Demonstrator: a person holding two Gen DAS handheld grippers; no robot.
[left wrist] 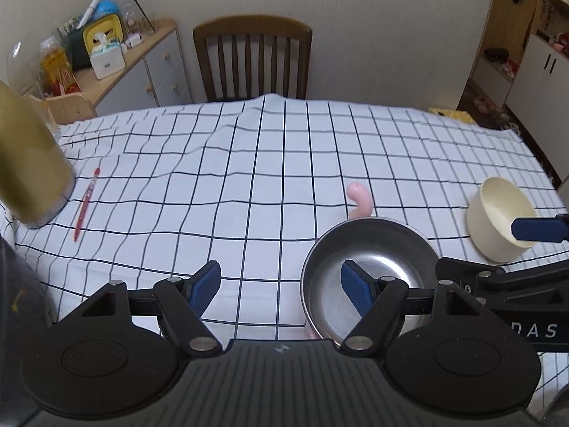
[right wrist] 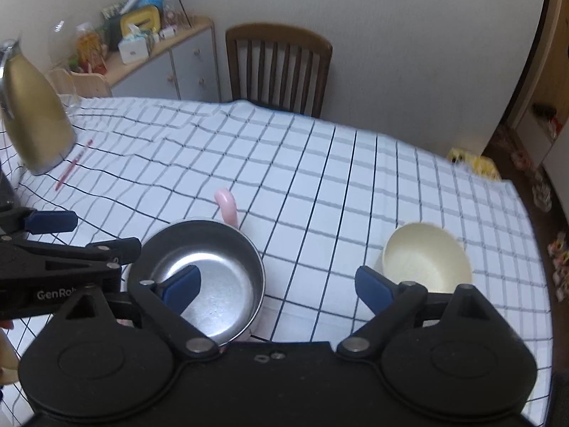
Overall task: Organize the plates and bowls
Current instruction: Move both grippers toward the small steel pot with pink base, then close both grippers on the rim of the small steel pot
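A steel bowl [left wrist: 370,267] with a pink handle [left wrist: 360,199] sits on the checked tablecloth near the front edge; it also shows in the right wrist view [right wrist: 209,281]. A cream bowl [left wrist: 501,217] stands to its right, also in the right wrist view [right wrist: 426,256]. My left gripper [left wrist: 281,288] is open and empty, its right finger over the steel bowl. My right gripper [right wrist: 277,288] is open and empty, its left finger over the steel bowl, its right finger just in front of the cream bowl.
A gold jug [left wrist: 28,163] stands at the table's left, with a red pen [left wrist: 85,206] beside it. A wooden chair [left wrist: 252,60] stands behind the table. A cluttered sideboard [left wrist: 135,60] is at the back left.
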